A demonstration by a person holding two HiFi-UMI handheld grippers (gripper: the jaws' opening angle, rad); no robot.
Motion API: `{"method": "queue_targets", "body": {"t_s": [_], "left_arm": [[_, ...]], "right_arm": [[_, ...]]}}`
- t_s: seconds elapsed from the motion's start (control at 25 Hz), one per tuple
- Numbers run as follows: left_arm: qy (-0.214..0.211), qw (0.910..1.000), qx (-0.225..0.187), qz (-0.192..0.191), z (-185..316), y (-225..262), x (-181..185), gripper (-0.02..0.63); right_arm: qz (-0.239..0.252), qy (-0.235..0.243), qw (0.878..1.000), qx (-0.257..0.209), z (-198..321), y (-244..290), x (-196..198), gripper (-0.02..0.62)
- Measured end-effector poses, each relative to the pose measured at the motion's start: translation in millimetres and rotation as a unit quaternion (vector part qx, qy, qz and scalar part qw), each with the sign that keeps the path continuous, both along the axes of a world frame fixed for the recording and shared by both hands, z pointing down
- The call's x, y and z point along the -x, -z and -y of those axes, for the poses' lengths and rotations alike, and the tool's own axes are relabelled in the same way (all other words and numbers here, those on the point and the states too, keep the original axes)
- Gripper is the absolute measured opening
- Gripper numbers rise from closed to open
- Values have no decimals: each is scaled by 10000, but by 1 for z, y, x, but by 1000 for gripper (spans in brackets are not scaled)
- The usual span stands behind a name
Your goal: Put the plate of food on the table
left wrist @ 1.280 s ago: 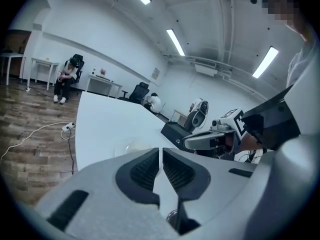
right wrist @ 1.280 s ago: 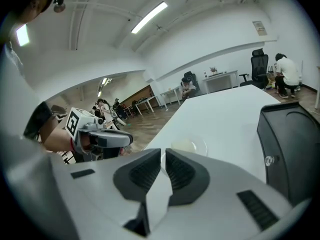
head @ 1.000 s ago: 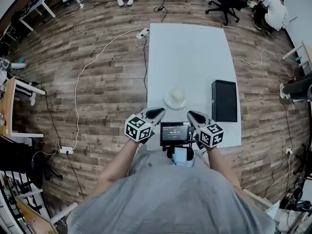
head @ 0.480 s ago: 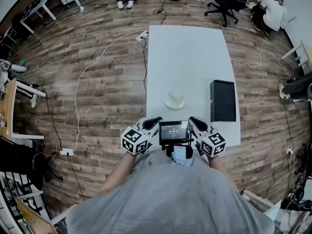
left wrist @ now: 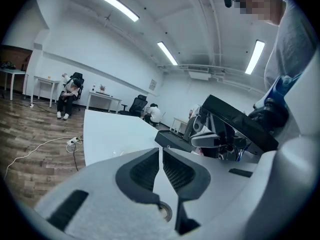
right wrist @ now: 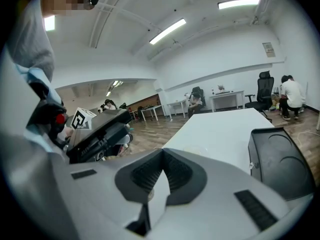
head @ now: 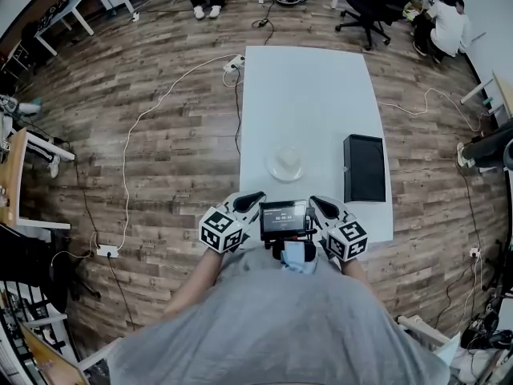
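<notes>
What sits on the plate (head: 286, 165) is hard to make out from above: only a pale lump on a pale dish, with no detail to tell the food. The plate rests on the white counter (head: 304, 95), near its close end, a little left of a black box (head: 365, 168) and apart from it. In both gripper views the plate is barely a faint glint on the counter top, mostly cut off by the gripper bodies.

The person's arms and torso fill the bottom of the head view and hide the counter's near edge. A small screen (head: 284, 216) hangs at the chest between the two grippers.

The left gripper (head: 256, 197) has its jaws pressed together at the tips with nothing between them, as its own view shows (left wrist: 160, 151). The right gripper (head: 316, 201) is likewise closed and empty (right wrist: 161, 154). Both are held close to the body at the counter's near end, well short of the plate.

A second ago the two grippers reached further out over the counter's edge and spread wider; since then they have drawn back and in, flanking the screen. Over the last half second they have hardly moved. The plate lies where it did beside the black box.
</notes>
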State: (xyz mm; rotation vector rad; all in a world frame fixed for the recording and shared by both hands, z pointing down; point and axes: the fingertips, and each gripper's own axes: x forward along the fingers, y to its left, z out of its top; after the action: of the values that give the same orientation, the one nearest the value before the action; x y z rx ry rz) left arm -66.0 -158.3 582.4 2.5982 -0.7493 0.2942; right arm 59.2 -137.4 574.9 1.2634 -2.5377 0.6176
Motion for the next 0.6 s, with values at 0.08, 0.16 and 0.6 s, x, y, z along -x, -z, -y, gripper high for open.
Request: {"method": "queue_targets", "body": {"t_s": [0.08,0.16,0.6], "left_arm": [[7,10000,27,-12,-1,-1,0,32],[16,10000,48,-23,-1,-1,0,32],[25,10000,24,-28,0,1,0,32]], "right_arm": [[28,-45,10000,4,1,1,-2,31],[30,-70,10000,24,0,1,-3,31],[-1,-58,10000,54,-3,1,-4,31]]}}
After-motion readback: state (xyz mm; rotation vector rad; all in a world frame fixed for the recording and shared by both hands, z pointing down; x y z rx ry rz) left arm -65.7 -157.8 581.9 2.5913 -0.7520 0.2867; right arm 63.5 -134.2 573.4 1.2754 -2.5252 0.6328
